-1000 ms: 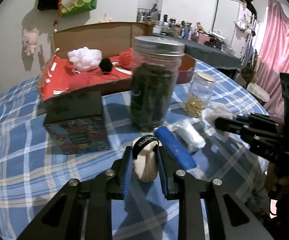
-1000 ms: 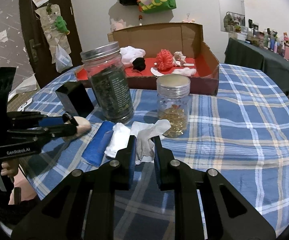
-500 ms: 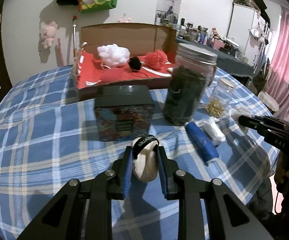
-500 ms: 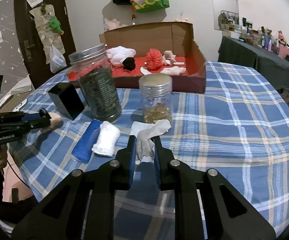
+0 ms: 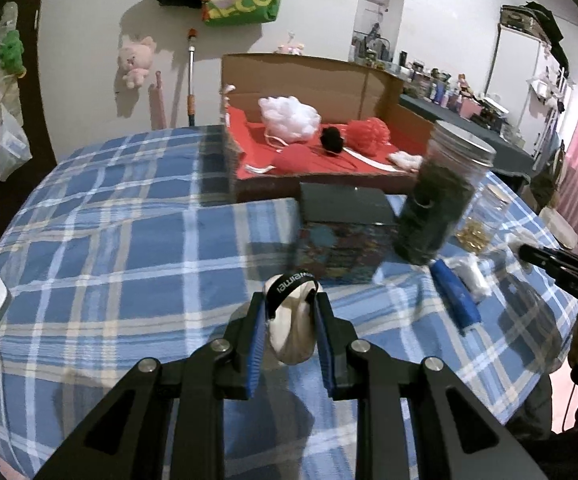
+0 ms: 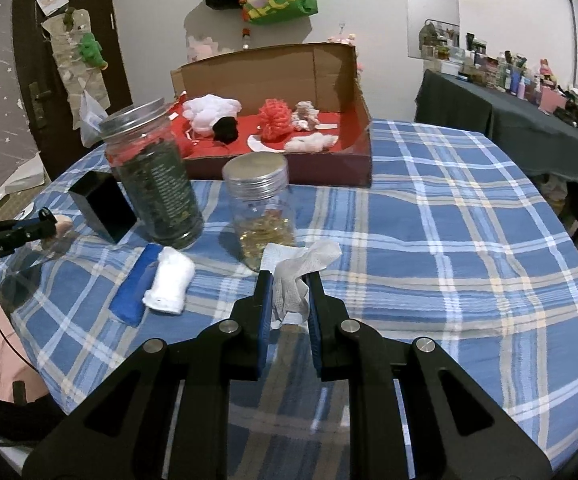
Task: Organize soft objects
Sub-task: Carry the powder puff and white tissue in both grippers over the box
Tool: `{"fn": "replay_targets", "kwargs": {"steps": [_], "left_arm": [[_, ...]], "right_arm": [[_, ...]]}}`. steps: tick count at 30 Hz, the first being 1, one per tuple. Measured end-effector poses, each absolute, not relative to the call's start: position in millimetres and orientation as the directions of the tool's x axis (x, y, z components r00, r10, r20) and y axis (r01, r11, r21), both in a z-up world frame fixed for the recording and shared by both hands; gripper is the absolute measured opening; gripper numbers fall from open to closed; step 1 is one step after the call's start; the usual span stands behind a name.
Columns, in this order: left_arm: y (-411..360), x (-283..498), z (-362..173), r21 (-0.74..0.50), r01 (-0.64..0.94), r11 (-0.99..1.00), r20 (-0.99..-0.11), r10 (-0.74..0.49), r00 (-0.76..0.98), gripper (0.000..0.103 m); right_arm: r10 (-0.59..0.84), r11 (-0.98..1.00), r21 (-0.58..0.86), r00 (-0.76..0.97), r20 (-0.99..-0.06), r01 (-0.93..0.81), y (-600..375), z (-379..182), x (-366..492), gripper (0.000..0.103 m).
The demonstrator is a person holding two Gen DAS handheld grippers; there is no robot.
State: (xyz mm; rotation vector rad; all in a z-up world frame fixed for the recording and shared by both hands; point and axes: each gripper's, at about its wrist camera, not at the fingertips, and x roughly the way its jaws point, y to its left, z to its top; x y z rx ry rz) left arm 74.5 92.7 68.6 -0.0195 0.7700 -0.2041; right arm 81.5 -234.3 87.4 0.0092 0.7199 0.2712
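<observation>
**Both tools loaded, two soft items still on the worktop**

Left wrist view: the left tool [image 5: 289, 312] pinches a cream rolled sock with a black lettered band [image 5: 292, 330], held above the blue plaid worktop [image 5: 129, 248] near its front edge. Toward the far edge sits the open cardboard box with a red lining [image 5: 309, 76], already holding a white fluffy puff [image 5: 287, 114], a small black pompom [image 5: 332, 139] and a red mesh puff [image 5: 369, 134]. A dark printed tin [image 5: 345, 228] and a tall glass jar of dark leaves [image 5: 441, 208] stand between tool and box.

Right wrist view: the right tool [image 6: 287, 294] is pressed onto a crumpled white gauze cloth [image 6: 299, 268], just in front of a small glass jar with golden contents [image 6: 263, 216]. A blue rolled cloth [image 6: 135, 286] and a white rolled cloth [image 6: 171, 282] lie touching, left of the tool, nearer the worktop's left edge.

By my reckoning the sorting is partway: several softs boxed, two in grip, two rolls left.
</observation>
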Motion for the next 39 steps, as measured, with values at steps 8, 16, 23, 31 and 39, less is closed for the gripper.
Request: {"fn": "replay_targets", "kwargs": {"steps": [8,16,23,31,39], "left_arm": [[110.7,84.9,70.6,-0.061,0.160,0.985,-0.687,-0.158,0.709,0.025],[117.2,105.2,73.7,-0.038,0.203,0.978,-0.677,-0.175,0.715,0.025],[117.4,126.4,75.2,-0.020,0.254,0.967,-0.676,-0.200,0.709,0.025],[119.8,148.2,79.6,-0.031,0.311,0.950,-0.673,-0.250,0.696,0.025],[117.4,160.0,89.9,-0.036,0.362,0.931,-0.659,-0.295,0.692,0.025]], "right_arm": [[0.227,0.970,0.093,0.707,-0.670,-0.223,-245.9,87.5,93.6,0.016],[0.233,0.969,0.098,0.700,-0.675,-0.227,-253.9,92.3,114.0,0.016],[0.253,0.962,0.097,0.697,-0.671,-0.256,-258.7,96.2,132.9,0.016],[0.290,0.948,0.099,0.686,-0.667,-0.304,-257.8,101.2,150.1,0.016],[0.335,0.928,0.109,0.672,-0.661,-0.357,-254.8,106.9,166.3,0.016]]}}
